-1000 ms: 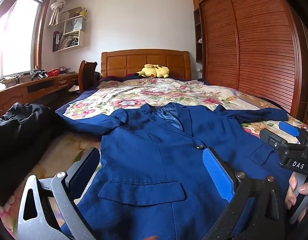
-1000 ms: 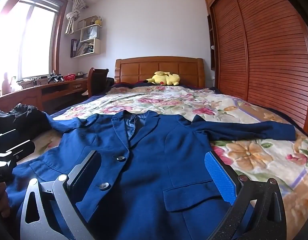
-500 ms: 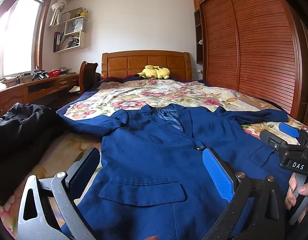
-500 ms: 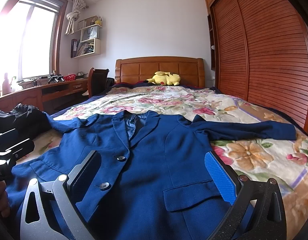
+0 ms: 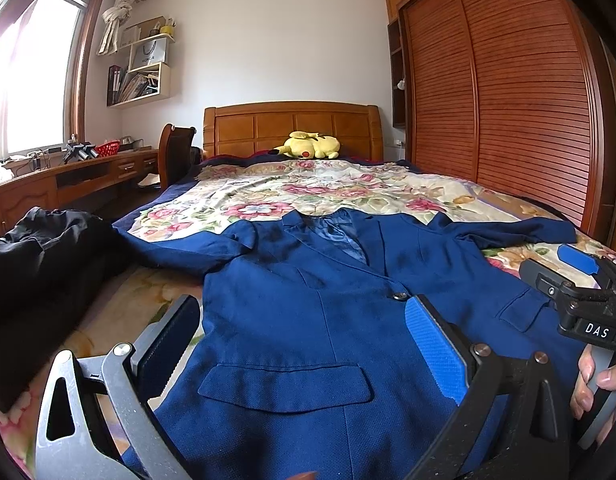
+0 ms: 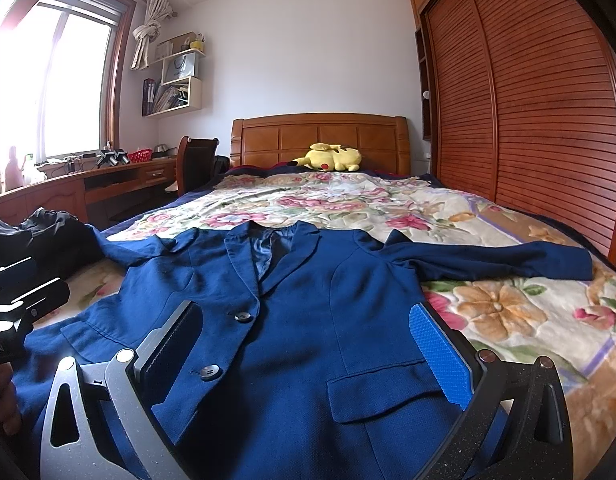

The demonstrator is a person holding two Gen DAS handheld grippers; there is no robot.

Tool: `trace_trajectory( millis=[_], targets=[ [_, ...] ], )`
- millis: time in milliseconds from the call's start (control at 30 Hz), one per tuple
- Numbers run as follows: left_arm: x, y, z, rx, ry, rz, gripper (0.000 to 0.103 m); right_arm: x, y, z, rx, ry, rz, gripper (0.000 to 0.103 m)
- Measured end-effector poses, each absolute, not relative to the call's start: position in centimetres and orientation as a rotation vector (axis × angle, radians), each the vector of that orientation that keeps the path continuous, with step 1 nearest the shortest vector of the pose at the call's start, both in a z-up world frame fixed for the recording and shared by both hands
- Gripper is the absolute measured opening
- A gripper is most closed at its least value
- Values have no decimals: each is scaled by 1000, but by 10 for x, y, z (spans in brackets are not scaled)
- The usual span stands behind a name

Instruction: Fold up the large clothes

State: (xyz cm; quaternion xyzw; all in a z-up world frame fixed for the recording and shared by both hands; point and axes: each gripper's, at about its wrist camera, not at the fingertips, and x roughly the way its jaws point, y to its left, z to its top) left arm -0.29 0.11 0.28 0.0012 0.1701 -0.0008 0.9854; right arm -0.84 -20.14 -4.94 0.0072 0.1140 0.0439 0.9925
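While both tools hang low over the foot of the bed (image 6: 507, 216), a blue jacket (image 5: 308, 320) lies face up and spread flat on the floral bedspread (image 5: 308, 192), its collar pointing away toward the wooden headboard (image 5: 292, 124). Seen from the left wrist, the left hand-held gripper (image 5: 300, 340) has its fingers wide apart with nothing between them, and the jacket's lower front and flap pocket (image 5: 284, 384) lie directly beneath and just ahead of it. Seen from the right wrist, the right hand-held gripper (image 6: 304, 352) is likewise spread wide and empty, with the jacket's two front buttons (image 6: 244, 316) just ahead of its left finger and the other pocket flap under its right, blue-padded finger. One sleeve (image 6: 491, 260) stretches out ahead and to the right of that tool; the other sleeve (image 5: 180, 248) runs ahead and to the left of the left tool, toward a heap of black clothing (image 5: 40, 256) at the bed's left edge. Each tool appears at the edge of the other's view, the right one gripped by a hand (image 5: 595, 388). Whether the fingers touch the cloth cannot be told. A yellow plush toy (image 5: 311, 146) rests far ahead against the headboard.
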Motion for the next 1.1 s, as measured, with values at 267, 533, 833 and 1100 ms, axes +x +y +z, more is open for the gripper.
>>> trace_trajectory(
  millis=[267, 533, 833, 1100],
  targets=[
    [-4, 0, 4, 8, 338, 0, 103, -8, -201, -50, 15, 228, 89, 103],
    [-5, 0, 4, 6, 339, -1, 103, -8, -201, -50, 16, 227, 90, 103],
    [-5, 0, 4, 7, 338, -1, 103, -8, -201, -50, 17, 227, 90, 103],
    [-5, 0, 3, 7, 338, -1, 103, -9, -201, -50, 18, 227, 91, 103]
  ],
)
